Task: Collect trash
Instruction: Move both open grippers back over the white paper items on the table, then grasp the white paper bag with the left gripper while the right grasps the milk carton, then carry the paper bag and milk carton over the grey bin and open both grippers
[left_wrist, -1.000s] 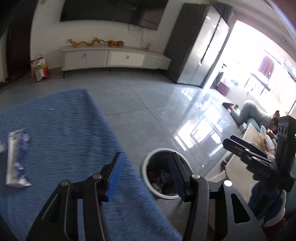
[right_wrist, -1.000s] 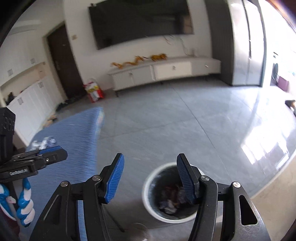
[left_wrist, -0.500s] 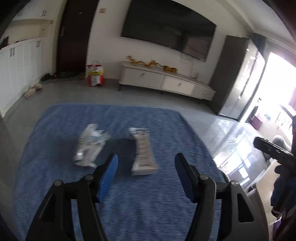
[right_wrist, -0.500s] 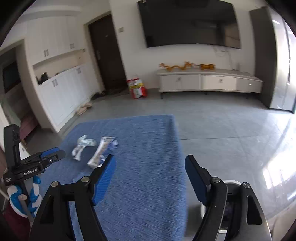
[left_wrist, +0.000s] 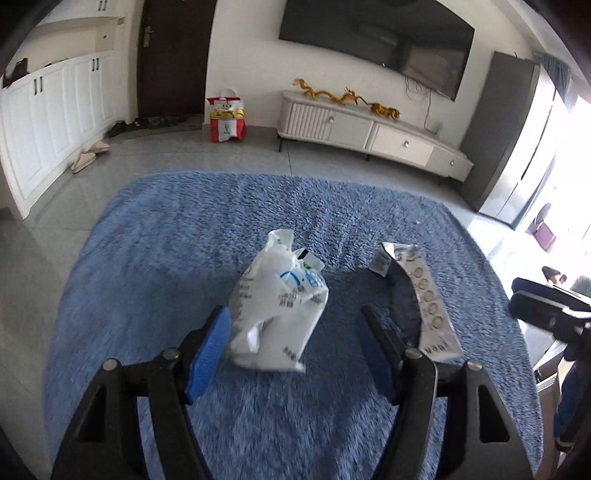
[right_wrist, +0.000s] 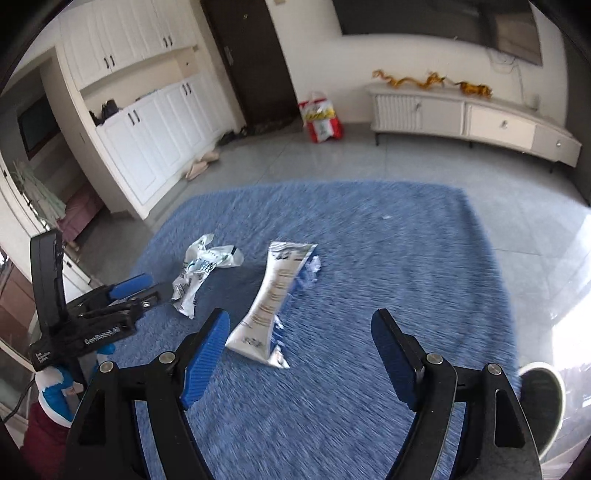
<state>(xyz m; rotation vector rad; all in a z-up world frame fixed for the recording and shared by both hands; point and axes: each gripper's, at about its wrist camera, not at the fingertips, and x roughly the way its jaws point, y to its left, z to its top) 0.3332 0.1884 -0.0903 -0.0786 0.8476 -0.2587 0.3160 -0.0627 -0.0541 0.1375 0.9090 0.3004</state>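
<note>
Two pieces of trash lie on a blue rug (left_wrist: 184, 229). A crumpled white plastic bag (left_wrist: 277, 306) sits right between the open fingers of my left gripper (left_wrist: 295, 332), not gripped. A long silver wrapper (left_wrist: 424, 295) lies to its right. In the right wrist view the silver wrapper (right_wrist: 275, 295) lies just ahead of my open right gripper (right_wrist: 301, 339), toward its left finger. The white bag (right_wrist: 199, 273) is further left, by the left gripper (right_wrist: 136, 288). The trash bin's (right_wrist: 543, 402) rim shows at the lower right.
The rug (right_wrist: 406, 258) lies on a grey tiled floor. A white TV cabinet (left_wrist: 369, 129) and a red bag (left_wrist: 226, 120) stand by the far wall. White cupboards (right_wrist: 147, 122) line the left side. A dark wardrobe (left_wrist: 509, 125) stands at the right.
Both grippers swung away from the trash bin to the rug and came close to the trash. The left gripper now straddles the white bag; the right has neared the silver wrapper.
</note>
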